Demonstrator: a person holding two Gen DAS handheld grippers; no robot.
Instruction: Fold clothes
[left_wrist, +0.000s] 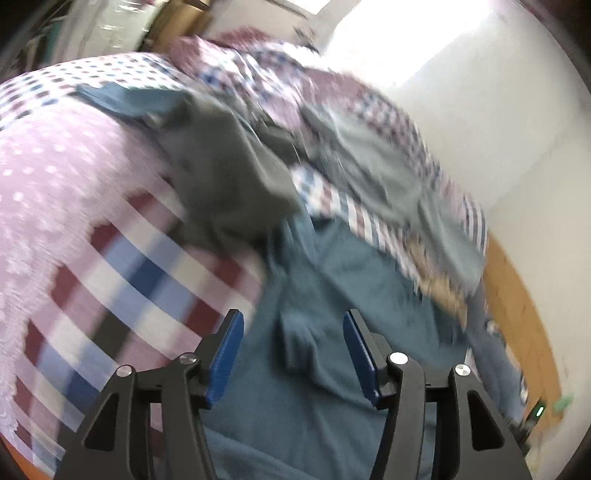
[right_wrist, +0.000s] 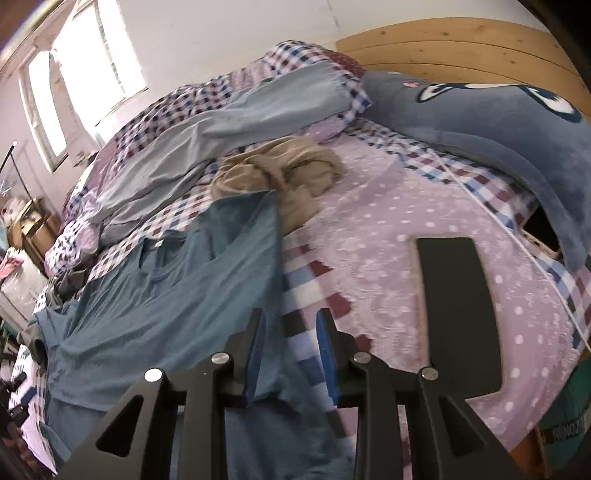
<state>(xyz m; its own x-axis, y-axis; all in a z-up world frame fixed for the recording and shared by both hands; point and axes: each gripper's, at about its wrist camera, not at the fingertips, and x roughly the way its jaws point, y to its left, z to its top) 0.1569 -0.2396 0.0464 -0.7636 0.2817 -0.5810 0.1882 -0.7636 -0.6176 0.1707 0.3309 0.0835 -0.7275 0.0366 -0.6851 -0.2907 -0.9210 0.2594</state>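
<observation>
Both jaws gape: the left hand-held gripper (left_wrist: 293, 332) hovers over the teal T-shirt (right_wrist: 177, 288) spread on the bed (right_wrist: 388, 258); the right hand-held gripper (right_wrist: 290, 332) straddles its edge without pinching. Beyond lie a black board (right_wrist: 458, 310), beige garment (right_wrist: 280, 166), grey-blue garment (right_wrist: 229, 125) and wooden headboard (right_wrist: 461, 48). No writing reads clearly.

Home bedroom; bed (right_wrist: 388, 236) with checked quilt (right_wrist: 177, 107); wooden headboard (right_wrist: 461, 48); window (right_wrist: 92, 74)
</observation>
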